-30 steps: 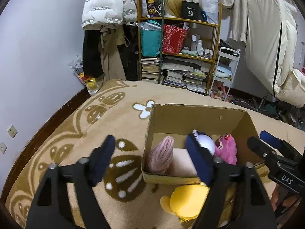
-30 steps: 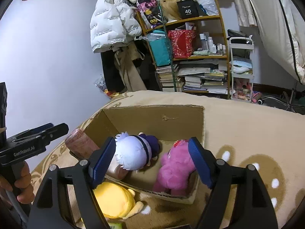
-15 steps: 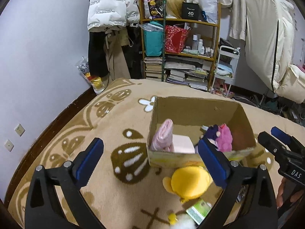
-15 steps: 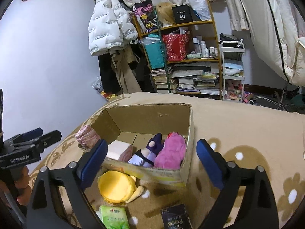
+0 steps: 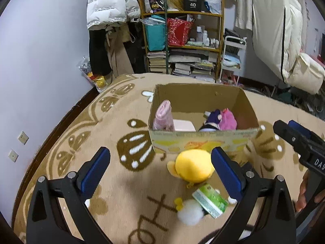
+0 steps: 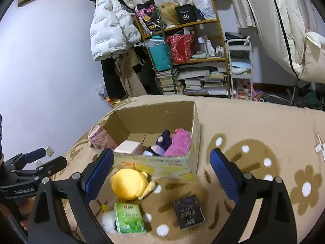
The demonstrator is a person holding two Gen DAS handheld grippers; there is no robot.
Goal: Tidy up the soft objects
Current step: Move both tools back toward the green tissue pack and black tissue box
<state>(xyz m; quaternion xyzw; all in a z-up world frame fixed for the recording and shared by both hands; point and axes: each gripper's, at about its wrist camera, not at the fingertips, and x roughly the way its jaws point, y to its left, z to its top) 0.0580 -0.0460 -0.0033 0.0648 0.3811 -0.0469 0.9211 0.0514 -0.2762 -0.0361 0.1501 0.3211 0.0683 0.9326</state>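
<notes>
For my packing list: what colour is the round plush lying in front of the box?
Yellow. The plush shows best in the right wrist view.

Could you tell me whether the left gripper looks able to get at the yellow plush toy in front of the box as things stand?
Probably yes: the left gripper is open and empty, and the yellow plush toy lies uncovered on the blanket outside the cardboard box.

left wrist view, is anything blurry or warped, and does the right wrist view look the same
Left wrist view: strong fisheye bending at the edges, dark vignette corners, and slight motion smear on the cardboard box and green packet. Right wrist view: same fisheye curve, but the yellow plush and green packet look sharper.
</notes>
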